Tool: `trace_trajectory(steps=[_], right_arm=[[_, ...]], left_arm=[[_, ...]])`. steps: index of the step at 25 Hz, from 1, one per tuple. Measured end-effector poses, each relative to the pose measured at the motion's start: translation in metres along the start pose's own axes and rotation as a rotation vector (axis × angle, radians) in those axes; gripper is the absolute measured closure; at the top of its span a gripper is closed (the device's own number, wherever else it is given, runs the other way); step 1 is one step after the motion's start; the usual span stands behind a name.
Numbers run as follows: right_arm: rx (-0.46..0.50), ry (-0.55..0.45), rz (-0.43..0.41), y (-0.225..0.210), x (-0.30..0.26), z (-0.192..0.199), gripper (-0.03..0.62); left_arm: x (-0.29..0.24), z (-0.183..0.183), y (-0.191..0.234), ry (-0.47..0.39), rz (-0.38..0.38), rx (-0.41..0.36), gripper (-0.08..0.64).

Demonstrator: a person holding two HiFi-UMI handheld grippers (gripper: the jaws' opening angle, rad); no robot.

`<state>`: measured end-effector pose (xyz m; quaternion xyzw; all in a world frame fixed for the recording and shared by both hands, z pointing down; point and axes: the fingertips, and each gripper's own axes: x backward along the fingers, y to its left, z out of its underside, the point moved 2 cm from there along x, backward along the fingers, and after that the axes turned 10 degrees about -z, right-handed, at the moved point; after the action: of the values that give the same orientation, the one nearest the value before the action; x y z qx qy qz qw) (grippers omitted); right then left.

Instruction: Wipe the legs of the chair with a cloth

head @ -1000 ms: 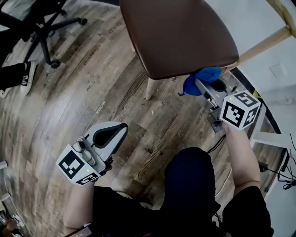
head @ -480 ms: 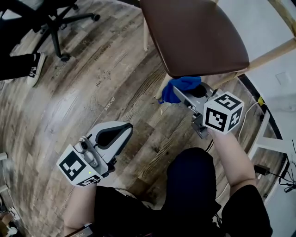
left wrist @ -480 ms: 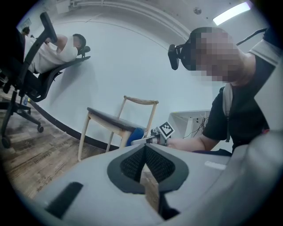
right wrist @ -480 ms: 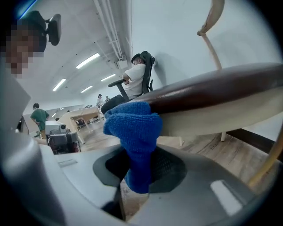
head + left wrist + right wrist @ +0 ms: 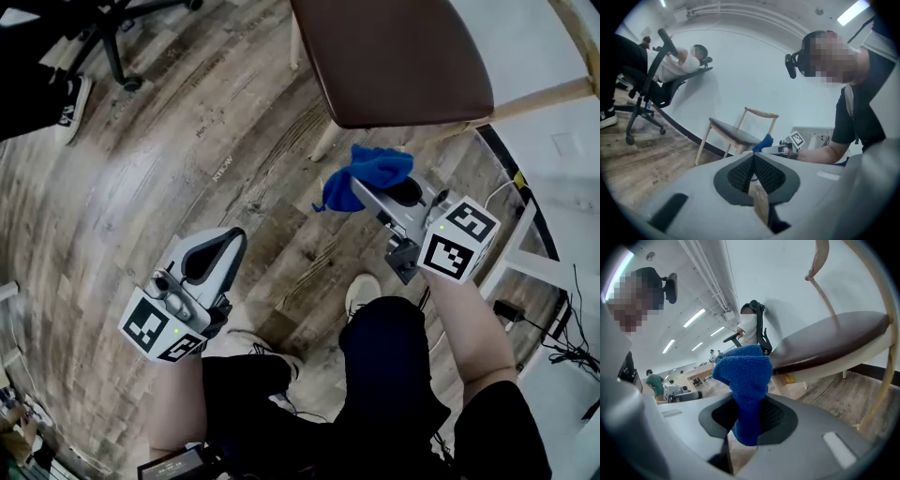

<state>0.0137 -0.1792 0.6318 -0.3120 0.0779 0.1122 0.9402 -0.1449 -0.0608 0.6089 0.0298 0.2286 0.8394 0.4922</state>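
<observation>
Currently right gripper (image 5: 366, 195) clamps blue cloth (image 5: 373, 172); chair leg (image 5: 324, 142) just upper-left of it. Left gripper (image 5: 220, 251) closed, empty, farther.

Black office chair (image 5: 113, 52) on wooden floor (image 5: 216, 122)

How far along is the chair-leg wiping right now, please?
Done: the right gripper is shut on the blue cloth. In hand: it holds the cloth near a wooden chair leg, seemingly not touching. Left: the wiping itself; no leg shows as wiped.
</observation>
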Motion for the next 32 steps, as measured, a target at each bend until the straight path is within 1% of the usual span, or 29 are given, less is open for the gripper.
trace_trajectory(steps=[2,4,7,11,14,17,19,22,24,26,29,32], right_arm=[[-0.022,0.032,-0.001,0.023,0.017,-0.006,0.488],[-0.053,0.061,0.007,0.048,0.036,-0.016,0.488],[-0.103,0.068,0.015,0.090,0.061,-0.045,0.488],[-0.136,0.081,0.011,0.149,0.088,-0.096,0.488],[-0.157,0.084,0.002,0.191,0.106,-0.138,0.489],[-0.181,0.092,-0.012,0.232,0.123,-0.178,0.489],[-0.180,0.092,-0.030,0.260,0.132,-0.206,0.489],[-0.155,0.088,-0.063,0.299,0.150,-0.247,0.489],[-0.149,0.081,-0.089,0.324,0.166,-0.274,0.489],[-0.136,0.067,-0.114,0.347,0.182,-0.298,0.489],[-0.115,0.038,-0.144,0.379,0.202,-0.323,0.489],[-0.100,0.003,-0.164,0.401,0.216,-0.340,0.489]], left_arm=[[0.016,-0.008,-0.009,0.039,-0.038,0.054,0.560],[0.034,-0.026,-0.024,0.099,-0.064,0.049,0.560],[0.055,-0.073,-0.051,0.154,-0.079,0.031,0.560],[0.077,-0.140,-0.098,0.162,-0.101,0.083,0.560],[0.084,-0.182,-0.140,0.181,-0.100,0.116,0.560],[0.090,-0.221,-0.185,0.214,-0.077,0.153,0.560],[0.093,-0.250,-0.214,0.225,-0.058,0.137,0.560],[0.096,-0.298,-0.256,0.214,-0.038,0.117,0.560],[0.096,-0.329,-0.287,0.199,-0.038,0.114,0.560],[0.095,-0.356,-0.315,0.184,-0.048,0.094,0.560],[0.097,-0.387,-0.349,0.151,-0.059,0.078,0.560],[0.102,-0.409,-0.371,0.118,-0.062,0.064,0.560]])
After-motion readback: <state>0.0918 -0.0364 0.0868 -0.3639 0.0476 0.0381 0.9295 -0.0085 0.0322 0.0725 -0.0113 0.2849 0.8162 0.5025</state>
